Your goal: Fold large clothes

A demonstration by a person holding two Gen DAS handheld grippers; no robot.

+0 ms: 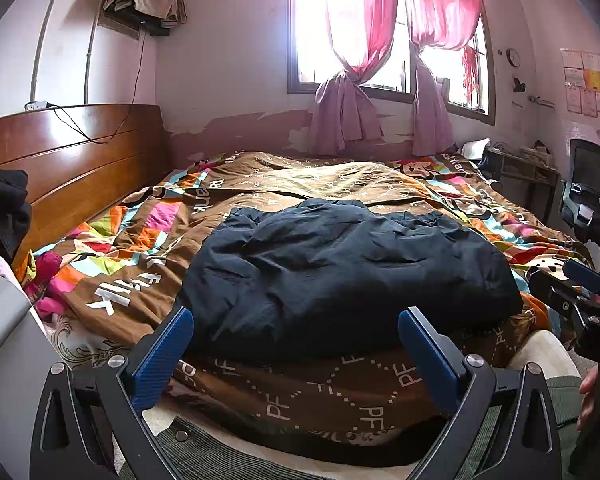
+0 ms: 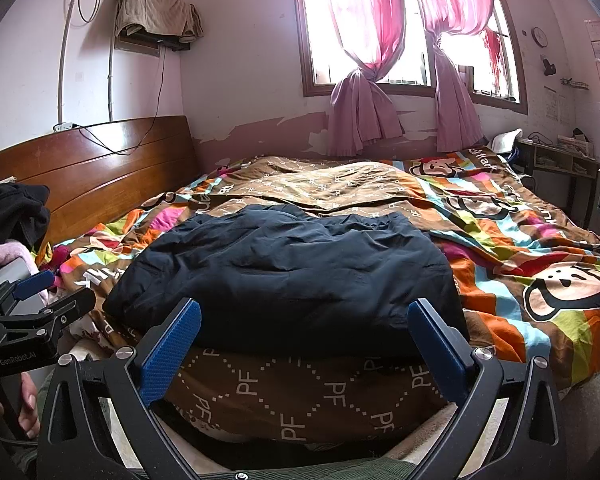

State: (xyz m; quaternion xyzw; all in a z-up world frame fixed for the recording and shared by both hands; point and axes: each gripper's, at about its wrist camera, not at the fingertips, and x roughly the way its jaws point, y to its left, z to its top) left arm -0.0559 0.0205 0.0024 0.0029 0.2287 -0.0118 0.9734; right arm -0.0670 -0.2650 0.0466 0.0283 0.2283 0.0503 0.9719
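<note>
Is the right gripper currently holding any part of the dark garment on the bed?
No, the right gripper is open and empty, short of the dark garment lying on the quilt.

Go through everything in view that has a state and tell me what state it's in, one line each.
Left tongs: open, empty, short of the jacket.
Right tongs: open, empty, short of the jacket.
Jacket: folded into a rumpled bundle, lying on the quilt.
Quilt: spread over the bed, wrinkled.
Curtains: drawn aside and knotted, window uncovered.
Cloth: draped over the wall shelf.
</note>
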